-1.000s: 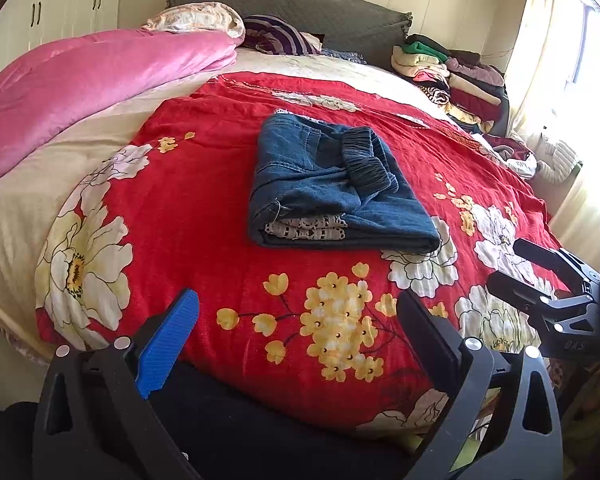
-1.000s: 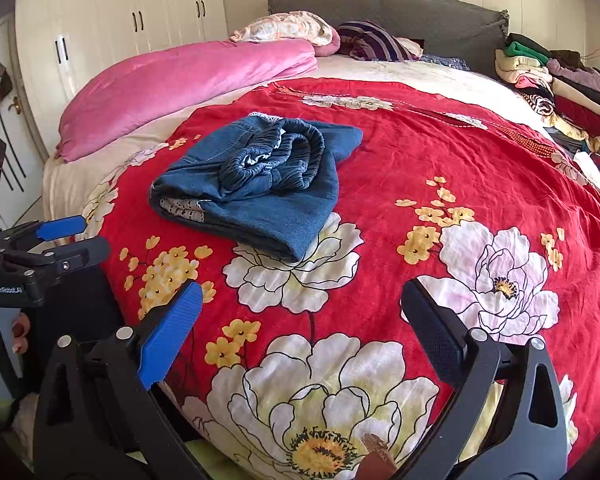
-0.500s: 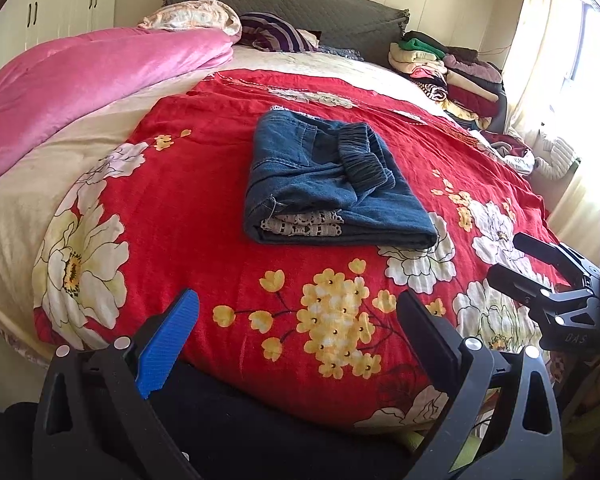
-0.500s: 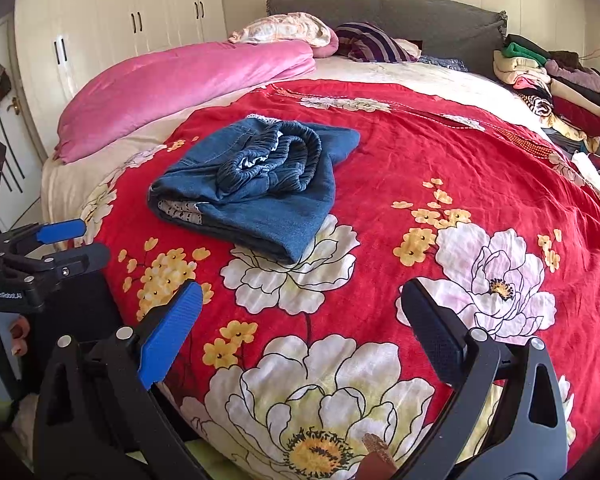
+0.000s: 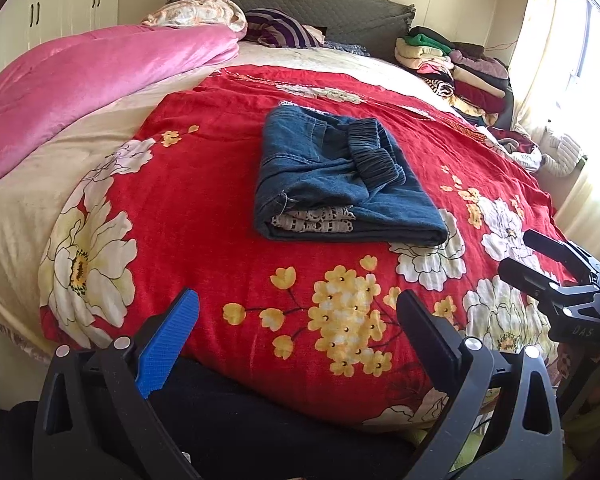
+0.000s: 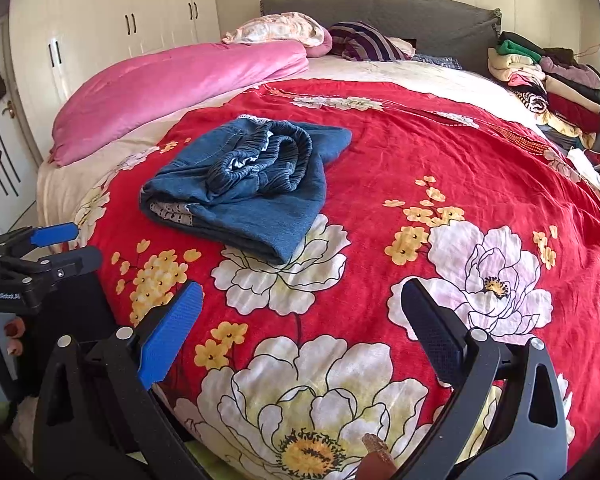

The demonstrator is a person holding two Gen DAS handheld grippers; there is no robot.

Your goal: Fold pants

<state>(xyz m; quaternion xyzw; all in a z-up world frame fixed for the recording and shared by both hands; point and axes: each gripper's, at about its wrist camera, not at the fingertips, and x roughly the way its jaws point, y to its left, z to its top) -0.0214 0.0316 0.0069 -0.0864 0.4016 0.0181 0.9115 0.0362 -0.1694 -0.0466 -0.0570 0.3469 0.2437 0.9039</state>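
- The pants [image 5: 340, 184] [image 6: 244, 188] lie folded into a compact blue denim bundle on the red flowered blanket [image 5: 204, 200] [image 6: 440, 160], near the middle of the bed and well apart from both grippers
- The elastic waistband sits bunched on top of the bundle; a strip of pale lace shows between the layers at the near edge
- Left gripper [image 5: 296, 332] hangs above the near edge of the bed, jaws spread wide, nothing between them; one finger has a blue pad, the other a black one
- Right gripper [image 6: 300, 320] is over a large white flower on the blanket, jaws likewise spread and empty
- Each gripper appears at the edge of the other's view, to the side of the bed's near corner
- A pink duvet [image 5: 80, 80] [image 6: 172, 80] lies rolled along the left side of the bed
- Pillows [image 5: 204, 12] [image 6: 284, 28] rest against the grey headboard [image 5: 340, 4] [image 6: 400, 16]
- A stack of folded clothes [image 5: 452, 68] [image 6: 548, 80] sits at the far right corner of the bed
- White wardrobe doors [image 6: 112, 20] stand behind the duvet
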